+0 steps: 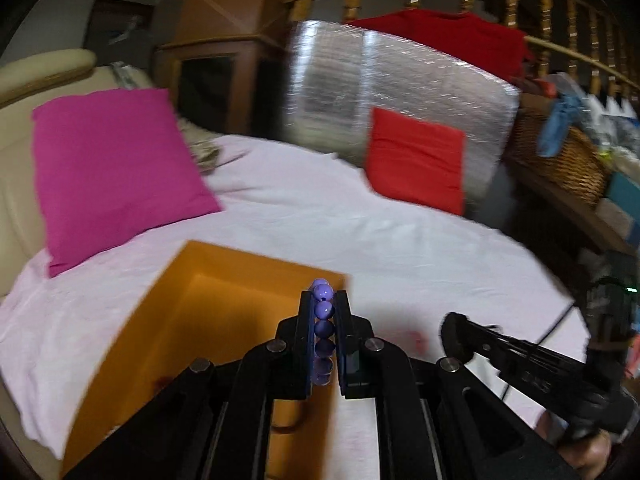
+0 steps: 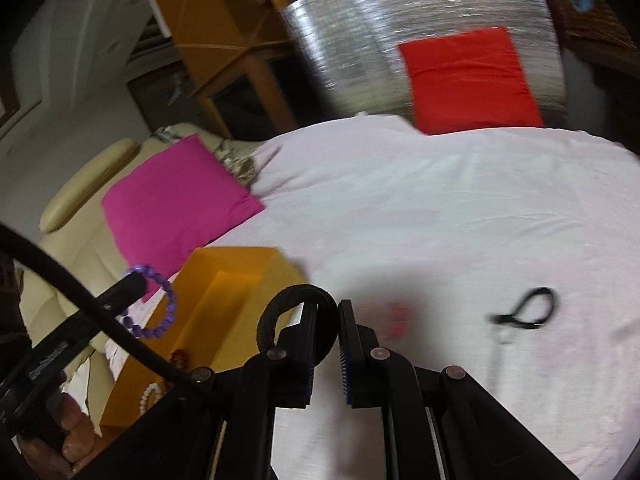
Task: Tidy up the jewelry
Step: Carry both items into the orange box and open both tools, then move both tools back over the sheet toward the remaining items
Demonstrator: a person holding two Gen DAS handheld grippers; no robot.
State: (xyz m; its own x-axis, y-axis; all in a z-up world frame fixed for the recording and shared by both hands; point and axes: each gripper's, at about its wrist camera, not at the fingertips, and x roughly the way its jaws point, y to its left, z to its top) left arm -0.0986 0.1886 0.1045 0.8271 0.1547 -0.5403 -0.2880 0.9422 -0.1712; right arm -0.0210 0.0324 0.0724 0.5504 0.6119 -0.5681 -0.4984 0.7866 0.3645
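magenta cushion [image 1: 112,168] | red cushion [image 1: 416,160] | silver foil panel [image 1: 400,76] | wicker basket [image 1: 568,156]

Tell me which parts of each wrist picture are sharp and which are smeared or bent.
Left wrist view: the left gripper and purple bead bracelet are crisp; the silver foil panel streaks with motion blur; the wooden railing bows from the fisheye. Right wrist view: the right gripper and its black band are sharp; the orange box and black loop on the sheet are smeared.

Purple bead bracelet [image 1: 323,312]: glossy, glassy
Pale pink bed sheet [image 1: 400,240]: matt, creased cloth
Orange open box [image 1: 192,320]: smooth, matt card
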